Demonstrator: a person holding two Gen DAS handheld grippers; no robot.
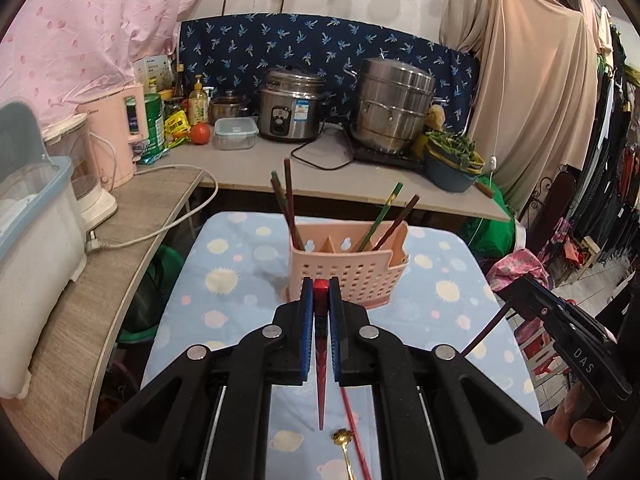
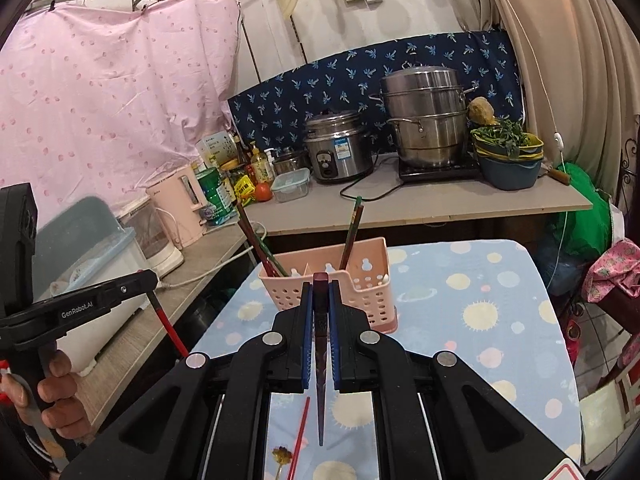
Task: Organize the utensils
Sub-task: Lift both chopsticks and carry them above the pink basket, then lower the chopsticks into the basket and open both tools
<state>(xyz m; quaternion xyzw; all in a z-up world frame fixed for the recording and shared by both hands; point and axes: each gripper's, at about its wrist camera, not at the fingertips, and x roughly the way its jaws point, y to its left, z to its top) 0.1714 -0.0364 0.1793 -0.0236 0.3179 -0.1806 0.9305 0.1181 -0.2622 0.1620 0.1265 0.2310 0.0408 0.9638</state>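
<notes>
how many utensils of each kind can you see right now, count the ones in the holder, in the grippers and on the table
Chopsticks standing in the pink holder: 5 (3 in its left compartment, 2 in its right)
Chopsticks held: 2, one in the left gripper, one in the right gripper
Red chopstick lying on the table: 1
Gold spoon on the table: 1
Total: 9

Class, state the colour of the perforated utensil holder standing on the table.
Pale pink; the utensil holder shows best in the left wrist view.
</notes>
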